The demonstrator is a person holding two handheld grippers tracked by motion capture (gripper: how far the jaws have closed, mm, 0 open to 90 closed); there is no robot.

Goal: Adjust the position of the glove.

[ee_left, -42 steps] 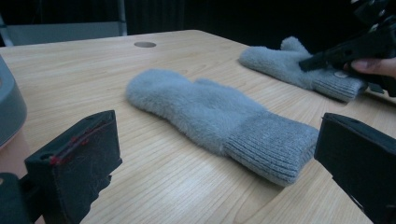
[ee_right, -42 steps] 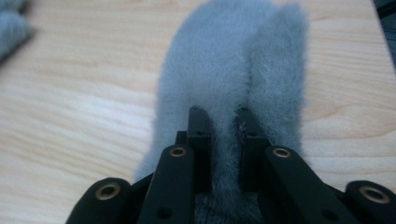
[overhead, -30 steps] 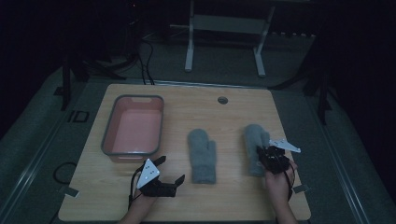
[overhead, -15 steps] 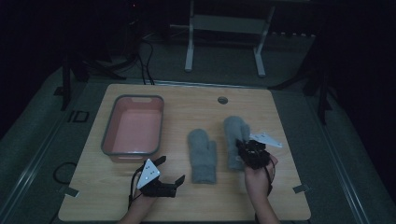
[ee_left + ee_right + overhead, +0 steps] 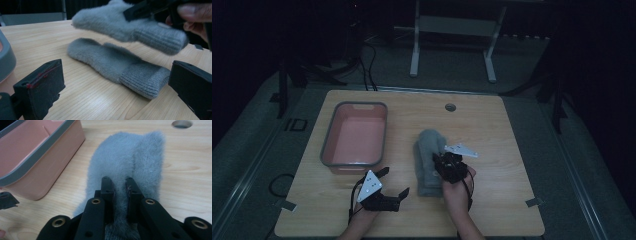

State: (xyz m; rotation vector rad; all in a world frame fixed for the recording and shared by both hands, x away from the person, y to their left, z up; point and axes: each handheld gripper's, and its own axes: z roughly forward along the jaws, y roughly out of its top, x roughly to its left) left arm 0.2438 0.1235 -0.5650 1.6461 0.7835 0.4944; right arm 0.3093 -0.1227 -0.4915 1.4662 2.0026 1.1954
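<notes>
Two fluffy grey mittens are at the table's middle. One mitten [image 5: 117,66] lies flat on the wood, its cuff [image 5: 428,187] toward the person. The other mitten [image 5: 429,144] hangs just above it, nearly covering it, with my right gripper [image 5: 443,161] shut on it near the cuff. In the right gripper view the black jaws [image 5: 119,187] pinch a fold of the held mitten [image 5: 130,157]. My left gripper [image 5: 393,181] rests open near the front edge, left of the mittens. Its jaws frame the lying mitten in the left gripper view, with nothing between them.
A pink bin [image 5: 354,135] with a grey rim stands left of the mittens, its wall [image 5: 37,160] close to the held mitten. A round cable hole [image 5: 450,107] sits near the table's far edge. Bare wood lies to the right of the mittens.
My right gripper has carried its mitten leftward from the table's right side until it hangs over the other mitten. The left gripper has stayed put.
</notes>
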